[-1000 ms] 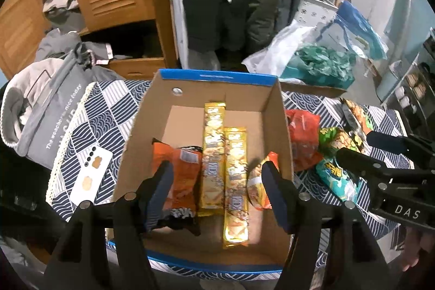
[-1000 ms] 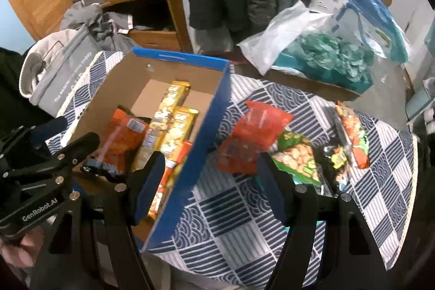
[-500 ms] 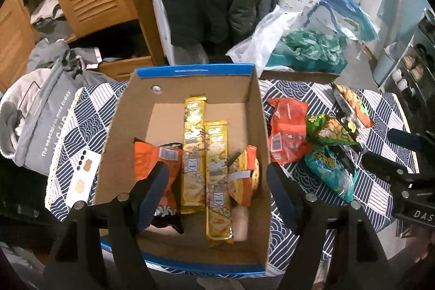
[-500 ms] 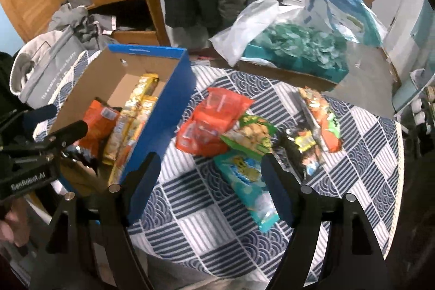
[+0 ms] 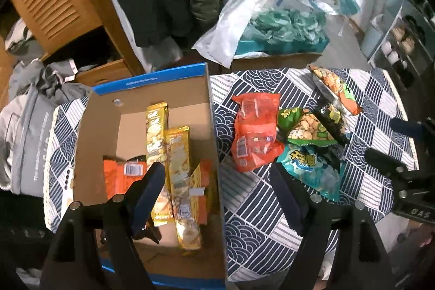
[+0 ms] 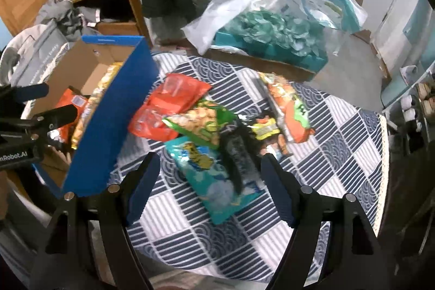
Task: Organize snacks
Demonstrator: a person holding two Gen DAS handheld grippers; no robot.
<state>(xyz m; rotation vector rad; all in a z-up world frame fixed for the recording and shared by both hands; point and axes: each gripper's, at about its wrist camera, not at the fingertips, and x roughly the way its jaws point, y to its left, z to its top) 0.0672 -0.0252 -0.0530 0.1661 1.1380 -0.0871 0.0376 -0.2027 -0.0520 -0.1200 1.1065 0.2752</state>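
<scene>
Cardboard, blue-rimmed, the box [image 5: 209, 110] sits at the table's left and already holds two yellow bars [image 5: 176, 154] and orange packs [image 5: 119, 175]. The loose snacks lie in a heap on the patterned cloth [image 6: 339, 132] just right of it: a red bag [image 6: 168, 105] at 10 o'clock of the heap, a green bag [image 6: 201, 121] on top, a teal bag [image 6: 212, 170] at 6 o'clock, a long orange pack [image 6: 288, 105] at 2 o'clock.

The right gripper [image 6: 209, 189] hangs over the teal bag, jaws spread wide and empty. The left gripper [image 5: 217, 192] straddles the box's right wall, also spread and empty.

Judging by that, the teal bag is the likely next pick. It looks slippery and puffy, so pinch a flat sealed edge, lift clear of the black pack [image 6: 236, 154] across it, and carry it over the wall before letting go.
</scene>
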